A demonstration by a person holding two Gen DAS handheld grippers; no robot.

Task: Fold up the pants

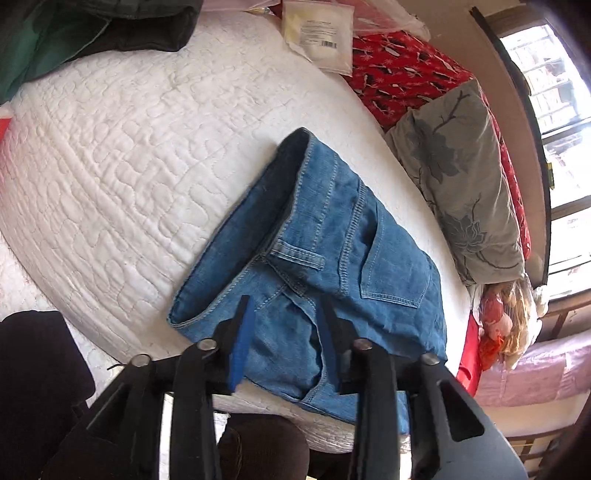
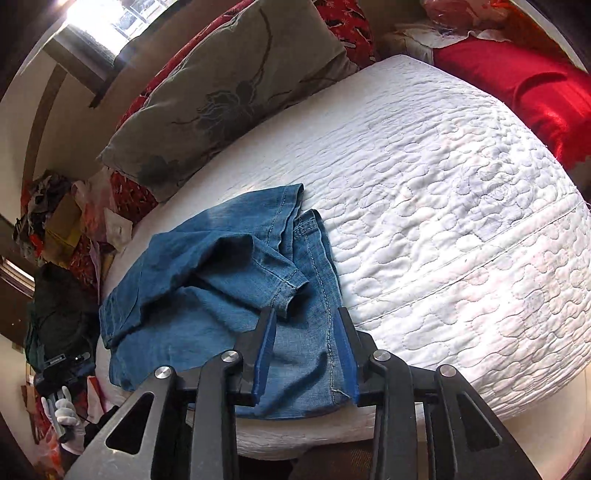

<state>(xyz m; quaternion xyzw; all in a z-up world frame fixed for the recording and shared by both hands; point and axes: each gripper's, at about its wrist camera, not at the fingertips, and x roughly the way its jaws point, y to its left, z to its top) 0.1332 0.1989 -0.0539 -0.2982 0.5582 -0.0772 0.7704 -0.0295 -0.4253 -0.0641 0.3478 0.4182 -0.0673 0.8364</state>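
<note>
The blue jeans [image 1: 332, 251] lie folded into a compact bundle on the white quilted bed [image 1: 122, 155], near its front edge. The left wrist view shows the waistband, a belt loop and a back pocket. My left gripper [image 1: 286, 314] is open and hovers just above the waist end. In the right wrist view the jeans [image 2: 207, 295] show a leg hem folded on top. My right gripper [image 2: 306, 325] is open, with its jaws over the near edge of the denim and nothing between them.
A grey flowered pillow [image 1: 458, 181] and red patterned bedding [image 1: 399, 70] lie along the bed's far side. Dark clothes [image 1: 110, 33] and a white packet [image 1: 321, 33] sit at one end. A red cushion [image 2: 532, 88] lies at the other. A window [image 1: 550, 85] is beyond.
</note>
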